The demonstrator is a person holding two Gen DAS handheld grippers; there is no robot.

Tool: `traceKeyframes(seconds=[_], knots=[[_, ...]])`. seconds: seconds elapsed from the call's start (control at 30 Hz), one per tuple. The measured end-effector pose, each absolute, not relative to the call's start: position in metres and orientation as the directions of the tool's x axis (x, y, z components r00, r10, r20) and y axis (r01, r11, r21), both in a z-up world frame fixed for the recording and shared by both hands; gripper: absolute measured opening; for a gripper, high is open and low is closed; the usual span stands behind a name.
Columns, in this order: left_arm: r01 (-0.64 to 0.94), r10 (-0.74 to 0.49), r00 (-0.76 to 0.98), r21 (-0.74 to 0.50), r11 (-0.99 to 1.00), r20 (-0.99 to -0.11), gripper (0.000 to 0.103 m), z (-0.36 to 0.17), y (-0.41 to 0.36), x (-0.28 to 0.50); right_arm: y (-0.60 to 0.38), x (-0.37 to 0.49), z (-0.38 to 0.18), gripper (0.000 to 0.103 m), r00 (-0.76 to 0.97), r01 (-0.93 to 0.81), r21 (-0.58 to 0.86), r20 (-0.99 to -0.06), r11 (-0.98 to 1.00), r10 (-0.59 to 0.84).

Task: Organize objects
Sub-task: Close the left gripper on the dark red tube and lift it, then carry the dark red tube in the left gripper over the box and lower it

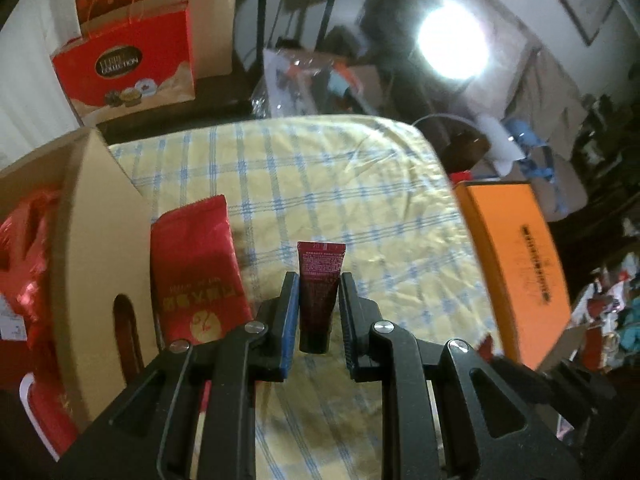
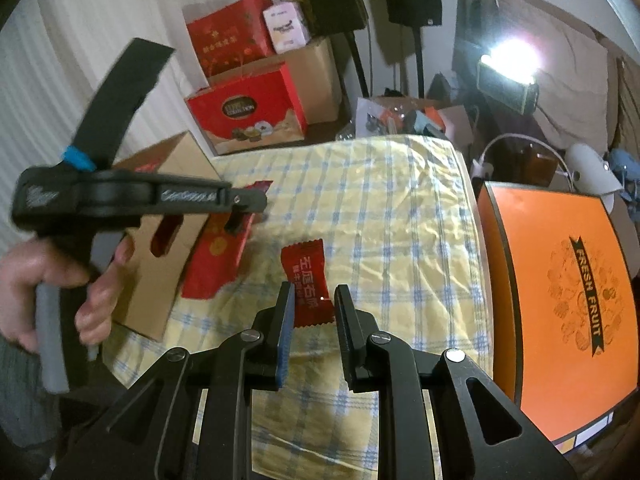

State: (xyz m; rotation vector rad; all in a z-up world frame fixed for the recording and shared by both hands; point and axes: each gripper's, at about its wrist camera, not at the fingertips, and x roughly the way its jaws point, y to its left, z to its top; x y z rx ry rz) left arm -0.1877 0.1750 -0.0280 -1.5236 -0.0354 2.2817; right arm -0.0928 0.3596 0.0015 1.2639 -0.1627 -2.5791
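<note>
Here, above the checked bed:
Left tool: clamped on a dark red tube.
Right tool: clamped on a red sachet.
Box: at the bed's left edge.

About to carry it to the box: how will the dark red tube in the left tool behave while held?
The dark red tube looks small, so probably light. The left tool pinches its soft body, which may squash or slip. It hangs cap down with its flat crimped end up, so it could swivel if swung.
</note>
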Motion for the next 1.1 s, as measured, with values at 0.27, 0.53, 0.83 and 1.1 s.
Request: traceKeyframes(seconds=[0.27,0.53,0.83,1.1], knots=[[-0.327,0.408,-0.382,-0.292,-0.899,-0.829,0.018,0.013,0.153,-0.162,0.338,-0.093,0.032,0.019,-0.615,0.229,0.172,-0.737,-0.958,-0.28],[-0.326,0.426,-0.434,-0.303,-0.896,-0.794,0.018,0.043,0.116,-0.139,0.307,-0.092,0.052,0.02,-0.623,0.289,0.167,-0.715,-0.942,-0.318],[-0.281,0.42,-0.468,-0.32,-0.905,-0.777,0.018,0.052,0.065,-0.125,0.265,-0.09,0.063,0.02,-0.606,0.351,0.187,-0.702,-0.918,-0.375],[-0.218,0.387,-0.509,-0.32,-0.922,-0.769,0.018,0.053,0.012,-0.113,0.225,-0.092,0.067,0.02,-0.574,0.414,0.197,-0.701,-0.889,-0.423]])
